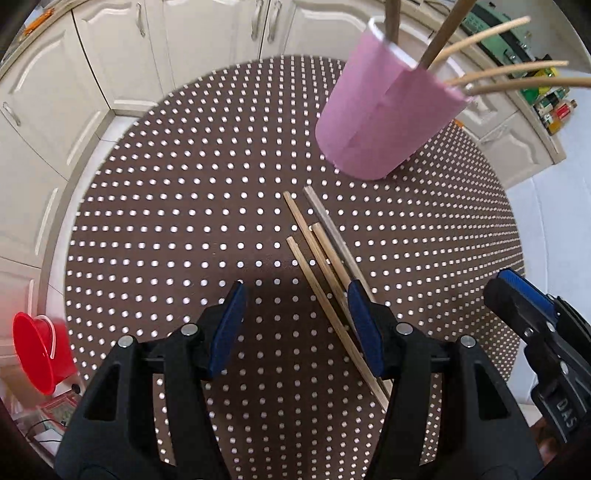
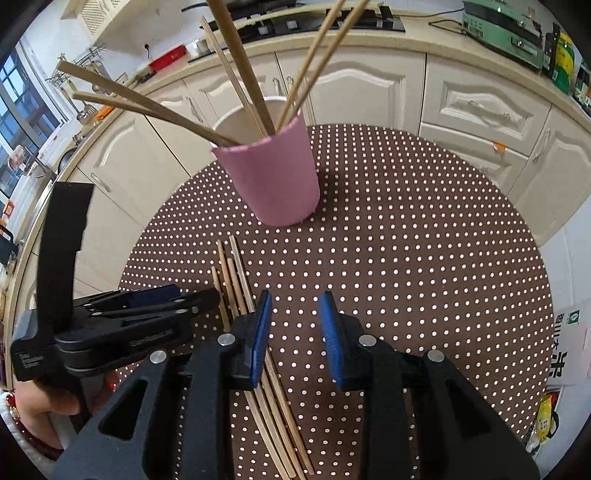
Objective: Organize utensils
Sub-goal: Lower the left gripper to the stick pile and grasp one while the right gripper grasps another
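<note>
A pink cup (image 1: 384, 118) (image 2: 275, 177) stands on the brown dotted round table (image 1: 184, 221) (image 2: 406, 240) and holds several wooden chopsticks (image 2: 236, 66). Several more chopsticks (image 1: 317, 254) (image 2: 232, 280) lie side by side on the table in front of the cup. My left gripper (image 1: 295, 325) is open and empty, its right finger over the lying chopsticks; it also shows at the left in the right wrist view (image 2: 162, 310). My right gripper (image 2: 293, 332) is open and empty, its left finger over the same chopsticks; it shows at the right edge in the left wrist view (image 1: 517, 291).
Cream kitchen cabinets (image 2: 369, 88) curve around behind the table. A red bucket (image 1: 37, 350) sits low at the left. A green appliance (image 2: 502, 26) and bottles stand on the counter. Packets (image 2: 561, 354) lie at the right past the table edge.
</note>
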`<state>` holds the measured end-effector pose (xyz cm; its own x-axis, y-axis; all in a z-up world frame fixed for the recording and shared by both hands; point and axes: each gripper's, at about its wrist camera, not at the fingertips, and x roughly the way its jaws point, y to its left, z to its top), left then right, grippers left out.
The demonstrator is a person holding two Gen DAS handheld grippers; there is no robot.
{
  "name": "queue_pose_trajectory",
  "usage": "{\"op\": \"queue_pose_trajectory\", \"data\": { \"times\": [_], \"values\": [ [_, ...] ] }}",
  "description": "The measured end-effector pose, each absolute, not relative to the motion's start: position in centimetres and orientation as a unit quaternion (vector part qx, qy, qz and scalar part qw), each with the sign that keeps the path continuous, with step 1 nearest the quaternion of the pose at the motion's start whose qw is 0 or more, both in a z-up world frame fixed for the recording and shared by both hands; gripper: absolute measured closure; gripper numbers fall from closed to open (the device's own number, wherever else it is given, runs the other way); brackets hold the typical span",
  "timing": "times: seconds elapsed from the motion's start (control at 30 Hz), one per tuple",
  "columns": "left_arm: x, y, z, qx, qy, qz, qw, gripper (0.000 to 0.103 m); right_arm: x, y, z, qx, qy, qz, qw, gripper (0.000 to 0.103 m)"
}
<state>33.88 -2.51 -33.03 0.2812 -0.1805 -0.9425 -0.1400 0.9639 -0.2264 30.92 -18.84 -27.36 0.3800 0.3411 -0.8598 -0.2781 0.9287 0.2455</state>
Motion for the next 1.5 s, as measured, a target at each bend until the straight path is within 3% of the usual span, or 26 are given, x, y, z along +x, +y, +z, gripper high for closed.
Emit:
{"op": "queue_pose_trajectory", "data": {
  "times": [0.27, 0.43, 0.53, 0.6, 0.9, 1.3, 1.5],
  "values": [
    [34.5, -3.2, -34.1, -0.108, 0.601, -0.019, 0.792, 0.046, 32.0, -18.2, -29.0, 0.027, 0.538, 0.192, 0.82, 0.077],
    [35.0, -4.2, -34.3, -0.051, 0.609, -0.007, 0.791, 0.052, 32.5, -17.3, -29.6, 0.019, 0.547, 0.201, 0.812, 0.077],
    [35.2, -4.4, -34.2, -0.043, 0.612, 0.0, 0.79, 0.059, 32.7, -17.1, -30.1, 0.02, 0.556, 0.204, 0.805, 0.077],
    [35.5, -4.6, -34.2, -0.029, 0.614, 0.006, 0.789, 0.074, 33.0, -16.8, -30.6, 0.02, 0.564, 0.209, 0.799, 0.077],
    [36.1, -2.3, -34.5, -0.044, 0.62, -0.014, 0.783, 0.093, 33.8, -14.3, -32.0, 0.004, 0.591, 0.24, 0.77, 0.077],
    [35.6, 0.9, -35.2, -0.092, 0.623, -0.043, 0.776, 0.097, 35.7, -10.8, -32.8, -0.043, 0.611, 0.246, 0.751, 0.078],
    [35.3, 2.1, -35.2, -0.119, 0.623, -0.051, 0.771, 0.098, 37.3, -9.1, -32.8, -0.069, 0.619, 0.238, 0.746, 0.086]
  ]
}}
